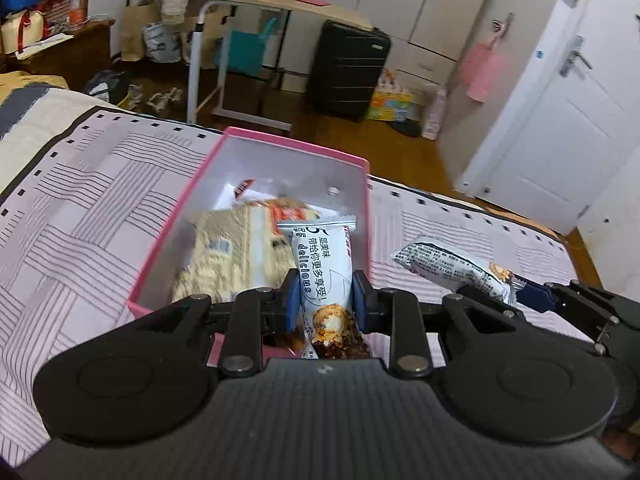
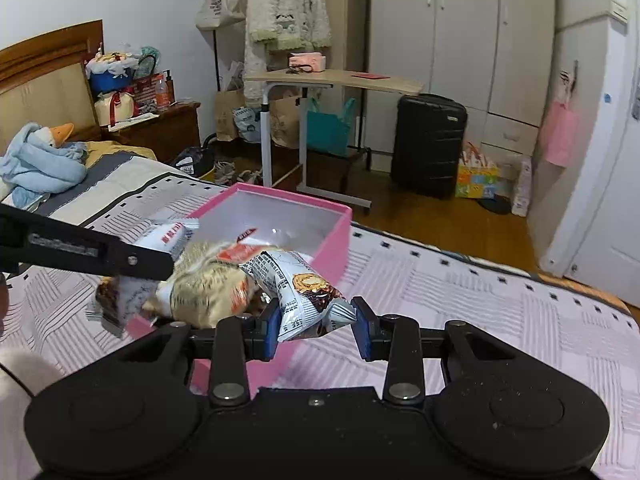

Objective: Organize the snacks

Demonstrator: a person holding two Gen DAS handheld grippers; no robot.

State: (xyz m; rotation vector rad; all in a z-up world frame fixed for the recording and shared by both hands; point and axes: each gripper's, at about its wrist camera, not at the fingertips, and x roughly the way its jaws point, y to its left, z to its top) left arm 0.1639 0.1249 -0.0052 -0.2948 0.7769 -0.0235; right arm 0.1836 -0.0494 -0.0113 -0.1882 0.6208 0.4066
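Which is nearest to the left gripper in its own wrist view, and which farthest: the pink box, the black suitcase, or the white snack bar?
1. White snack bar: clamped between the left gripper fingers.
2. Pink box: just ahead on the bed, beneath the bar.
3. Black suitcase: across the floor by the wardrobe.

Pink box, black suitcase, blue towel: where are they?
Pink cardboard box [image 1: 362,164]: left wrist view, far rim.
Black hard-shell suitcase [image 2: 428,144]: right wrist view, ribbed front.
Blue fluffy towel [image 2: 38,160]: right wrist view, bundled middle.
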